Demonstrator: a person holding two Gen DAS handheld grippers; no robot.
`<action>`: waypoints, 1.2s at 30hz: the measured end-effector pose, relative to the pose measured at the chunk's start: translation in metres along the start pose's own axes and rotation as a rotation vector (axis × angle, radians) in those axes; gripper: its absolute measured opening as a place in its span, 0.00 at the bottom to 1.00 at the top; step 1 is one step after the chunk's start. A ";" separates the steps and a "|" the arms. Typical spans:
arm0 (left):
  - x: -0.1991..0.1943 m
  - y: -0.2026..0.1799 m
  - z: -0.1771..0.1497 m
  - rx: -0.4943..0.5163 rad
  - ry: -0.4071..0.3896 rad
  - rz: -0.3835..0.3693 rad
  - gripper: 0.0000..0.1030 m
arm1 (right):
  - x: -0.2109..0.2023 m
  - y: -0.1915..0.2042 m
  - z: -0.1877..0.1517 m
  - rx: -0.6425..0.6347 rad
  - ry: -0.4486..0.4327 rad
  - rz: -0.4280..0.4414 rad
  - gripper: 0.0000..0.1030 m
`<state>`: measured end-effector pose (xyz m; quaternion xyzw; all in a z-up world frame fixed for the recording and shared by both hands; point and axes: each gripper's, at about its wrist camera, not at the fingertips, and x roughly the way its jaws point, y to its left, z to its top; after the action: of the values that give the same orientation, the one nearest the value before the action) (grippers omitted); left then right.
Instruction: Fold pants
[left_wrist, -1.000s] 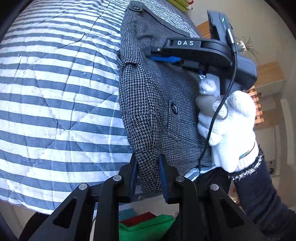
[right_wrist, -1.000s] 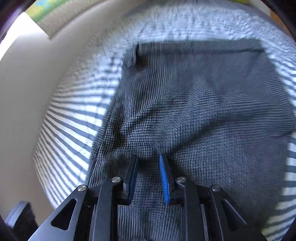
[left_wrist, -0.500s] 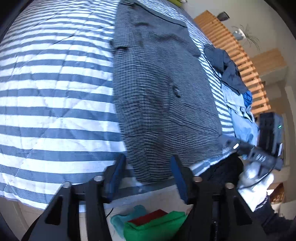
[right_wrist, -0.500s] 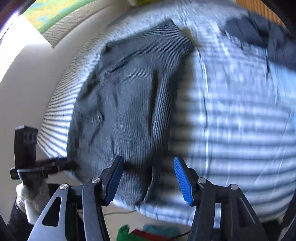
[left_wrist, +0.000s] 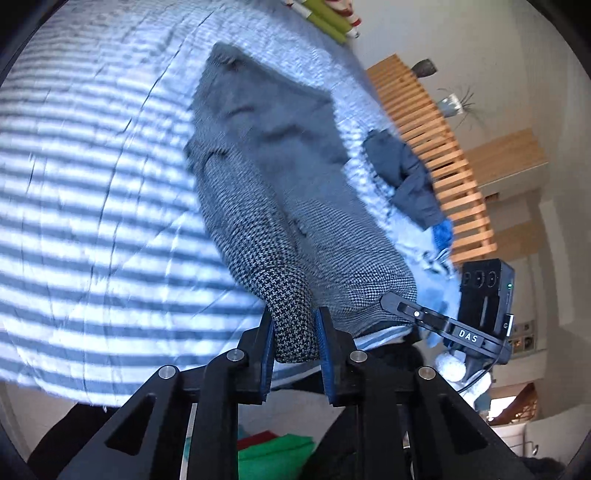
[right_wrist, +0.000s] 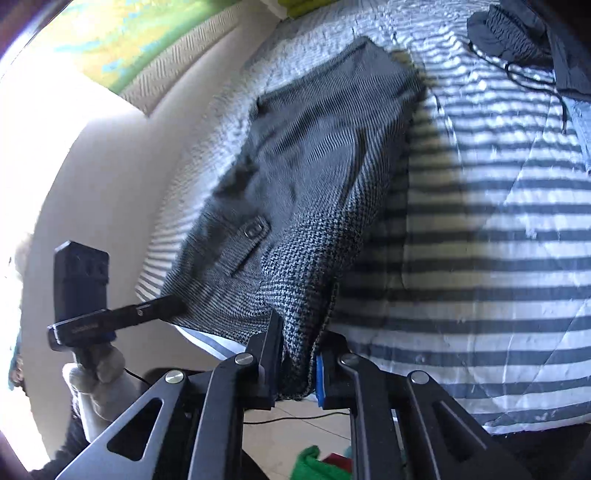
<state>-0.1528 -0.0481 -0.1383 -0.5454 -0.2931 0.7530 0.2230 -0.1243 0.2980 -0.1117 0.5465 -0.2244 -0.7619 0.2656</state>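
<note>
My left tongs (left_wrist: 293, 339) and right tongs (right_wrist: 297, 360) both angle downward, jaws closing on gripped cloth.

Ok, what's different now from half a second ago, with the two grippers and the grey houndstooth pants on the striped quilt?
Both grippers stood open at the pants' near edge; now the left gripper and the right gripper are each closing on a near corner of the grey houndstooth pants, and the held edge has lifted off the blue-and-white striped quilt. The pants' far end and the dark clothes pile lie as before.
</note>
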 end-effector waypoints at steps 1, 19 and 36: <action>-0.006 -0.004 0.005 -0.005 -0.005 -0.015 0.21 | -0.005 0.002 0.006 0.006 -0.015 0.016 0.11; 0.069 0.026 0.265 -0.210 -0.092 -0.023 0.23 | 0.074 -0.048 0.250 0.290 0.035 0.058 0.15; 0.055 0.033 0.202 0.031 -0.041 0.163 0.64 | 0.045 -0.058 0.165 -0.052 0.016 -0.126 0.45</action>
<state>-0.3624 -0.0766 -0.1515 -0.5484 -0.2406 0.7841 0.1631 -0.3021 0.3212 -0.1307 0.5586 -0.1675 -0.7781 0.2333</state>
